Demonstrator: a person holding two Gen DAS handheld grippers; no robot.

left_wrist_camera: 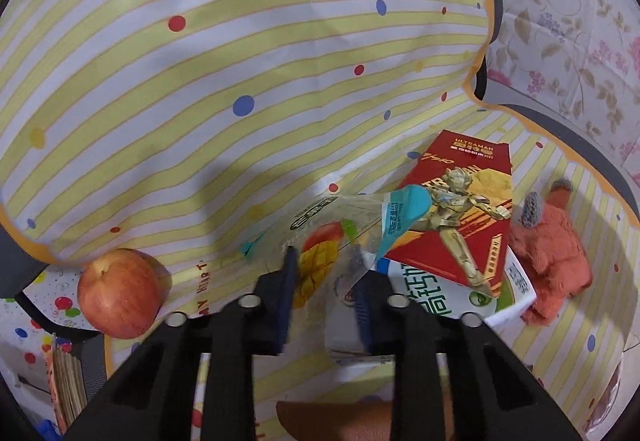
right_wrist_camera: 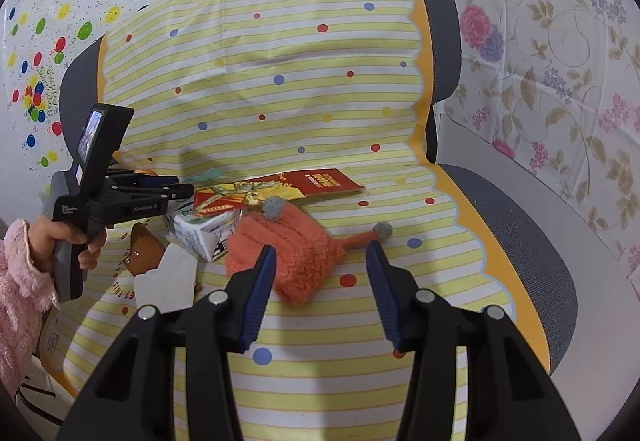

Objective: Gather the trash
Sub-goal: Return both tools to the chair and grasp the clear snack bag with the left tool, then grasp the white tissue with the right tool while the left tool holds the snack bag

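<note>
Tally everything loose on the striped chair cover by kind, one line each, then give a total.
Packaging trash: 3 – clear mango wrapper between the left claw pads, red Ultraman packet, white carton
Fruit: 1 – apple
Soft items: 1 – orange fuzzy knit piece ahead of the open right claw
Total: 5

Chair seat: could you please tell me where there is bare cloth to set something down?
The striped cloth is bare in front of the orange plush toy, under the right claw, and right of the toy toward the orange border. It is crowded at left, where the red card pack, milk carton and left claw meet.
</note>
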